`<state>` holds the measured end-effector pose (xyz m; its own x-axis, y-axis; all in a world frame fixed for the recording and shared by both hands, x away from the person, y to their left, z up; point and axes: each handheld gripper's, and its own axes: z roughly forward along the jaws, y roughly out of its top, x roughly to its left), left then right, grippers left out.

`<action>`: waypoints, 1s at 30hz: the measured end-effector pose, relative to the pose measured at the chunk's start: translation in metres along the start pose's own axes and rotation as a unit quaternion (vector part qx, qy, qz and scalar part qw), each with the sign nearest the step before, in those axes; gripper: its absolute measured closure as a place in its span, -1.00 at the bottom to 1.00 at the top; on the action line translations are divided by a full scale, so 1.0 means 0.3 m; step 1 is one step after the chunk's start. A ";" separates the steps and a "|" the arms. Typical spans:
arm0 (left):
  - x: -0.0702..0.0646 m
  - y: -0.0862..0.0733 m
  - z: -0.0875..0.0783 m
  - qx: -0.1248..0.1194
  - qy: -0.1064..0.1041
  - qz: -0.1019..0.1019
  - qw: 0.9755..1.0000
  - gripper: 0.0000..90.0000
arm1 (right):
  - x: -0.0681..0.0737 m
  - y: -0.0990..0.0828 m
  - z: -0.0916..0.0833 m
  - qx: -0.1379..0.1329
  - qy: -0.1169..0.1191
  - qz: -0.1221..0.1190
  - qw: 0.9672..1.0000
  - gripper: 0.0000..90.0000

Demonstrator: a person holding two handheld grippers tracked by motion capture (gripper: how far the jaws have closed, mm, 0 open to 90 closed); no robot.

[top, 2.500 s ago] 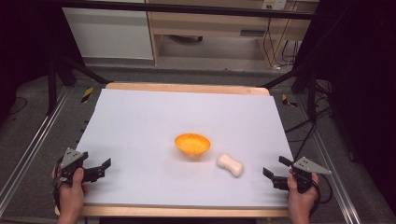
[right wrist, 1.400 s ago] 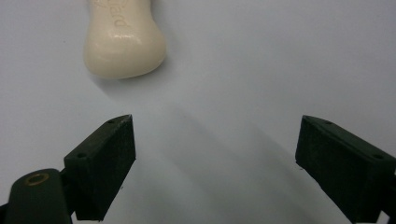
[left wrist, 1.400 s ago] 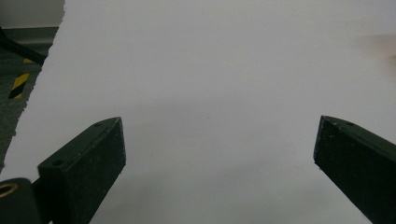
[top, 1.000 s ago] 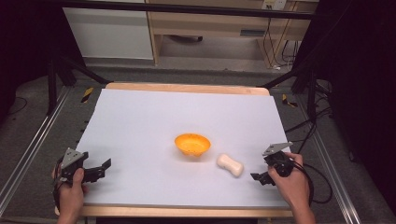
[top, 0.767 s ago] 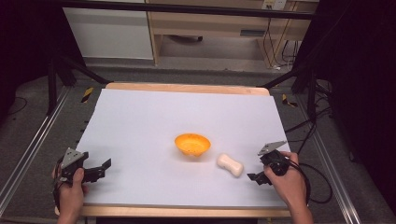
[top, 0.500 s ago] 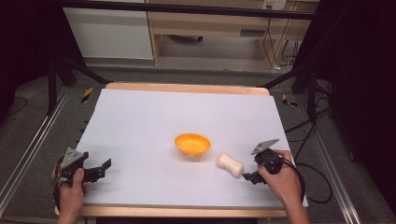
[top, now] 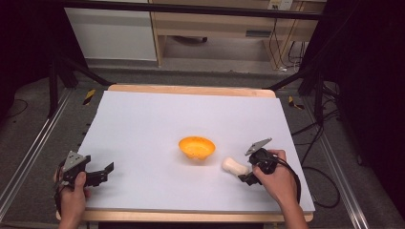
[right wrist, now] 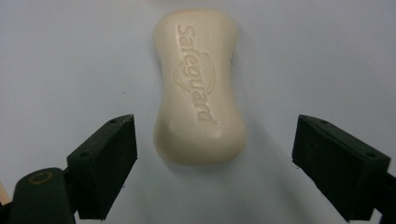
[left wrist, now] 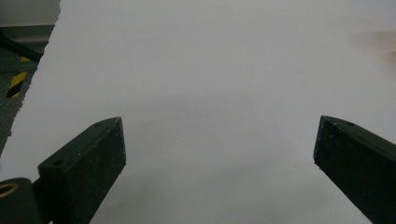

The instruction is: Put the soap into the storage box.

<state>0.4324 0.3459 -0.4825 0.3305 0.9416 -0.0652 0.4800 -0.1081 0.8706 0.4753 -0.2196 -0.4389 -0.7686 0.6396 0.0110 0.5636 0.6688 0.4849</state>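
I see the right gripper (right wrist: 212, 158) with fingers (right wrist: 105, 161) spread, one either side of the soap bar (right wrist: 198, 91), not touching it. Soap lies flat on the white bench (top: 143, 124), orange bowl (top: 196, 147) just beyond at 10 o'clock. Left gripper (top: 88, 171) at 8 o'clock, fingers apart, holding nothing.

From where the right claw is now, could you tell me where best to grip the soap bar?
Probably across the narrow waist of the soap bar, one jaw on each long side. It lies flat, lengthwise between the open jaws of the right claw, so come straight on, low over the table.
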 end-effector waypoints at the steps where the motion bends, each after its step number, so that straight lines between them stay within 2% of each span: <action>1: 0.000 0.000 0.000 0.000 0.000 0.000 1.000 -0.96 | 0.000 0.000 0.000 0.000 0.000 0.000 1.000 -0.68; 11: 0.000 0.000 0.000 0.000 0.000 0.000 1.000 -0.96 | 0.013 0.045 0.031 0.004 0.001 -0.006 1.000 -0.62; 20: 0.000 0.000 0.000 0.000 0.000 0.000 1.000 -0.96 | 0.020 0.074 0.050 0.003 0.007 -0.003 1.000 -0.34; 30: 0.000 0.000 0.000 0.000 -0.001 -0.001 1.000 -0.96 | 0.025 0.094 0.064 0.019 0.011 -0.007 1.000 -0.24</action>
<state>0.4324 0.3459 -0.4826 0.3302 0.9414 -0.0683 0.4811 -0.1056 0.8703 0.4913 -0.1888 -0.4421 -0.7823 0.6225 0.0239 0.5638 0.6912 0.4520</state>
